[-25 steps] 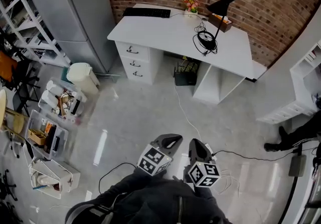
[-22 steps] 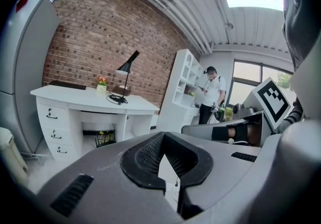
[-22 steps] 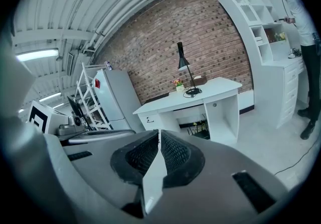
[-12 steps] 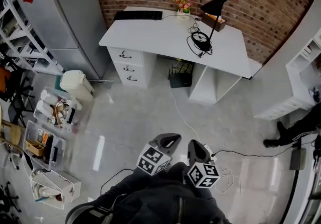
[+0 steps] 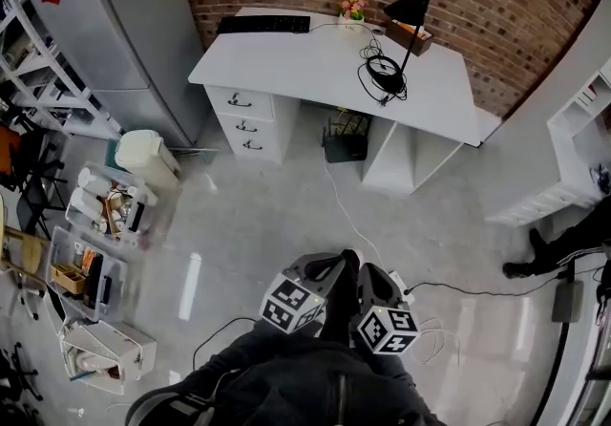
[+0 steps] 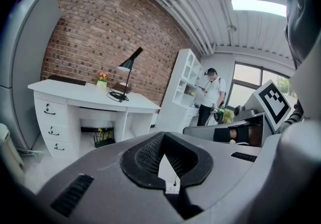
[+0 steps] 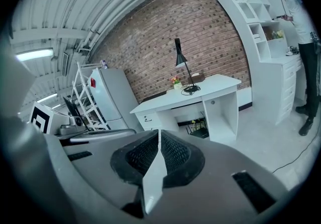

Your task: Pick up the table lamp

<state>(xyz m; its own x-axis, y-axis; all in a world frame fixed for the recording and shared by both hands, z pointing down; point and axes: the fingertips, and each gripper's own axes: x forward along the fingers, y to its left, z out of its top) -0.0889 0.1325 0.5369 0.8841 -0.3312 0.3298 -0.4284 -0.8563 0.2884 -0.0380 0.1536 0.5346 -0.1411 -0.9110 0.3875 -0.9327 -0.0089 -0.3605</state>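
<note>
The black table lamp stands near the back right of the white desk, its thin stem rising from a coil of black cable. Far from it, low over the floor, both grippers point toward the desk. My left gripper is shut with nothing in it, and so is my right gripper. In the left gripper view the lamp stands far beyond the shut gripper. In the right gripper view the lamp is likewise distant past the shut gripper.
A keyboard, flowers and a small box share the desk. A grey fridge, white bin and floor crates lie left. Cables cross the floor at right. A person stands by white shelves.
The desk sits a little further left in the head view than a second ago. Both grippers stay shut and side by side. A dark leg or shoe now shows between them.
</note>
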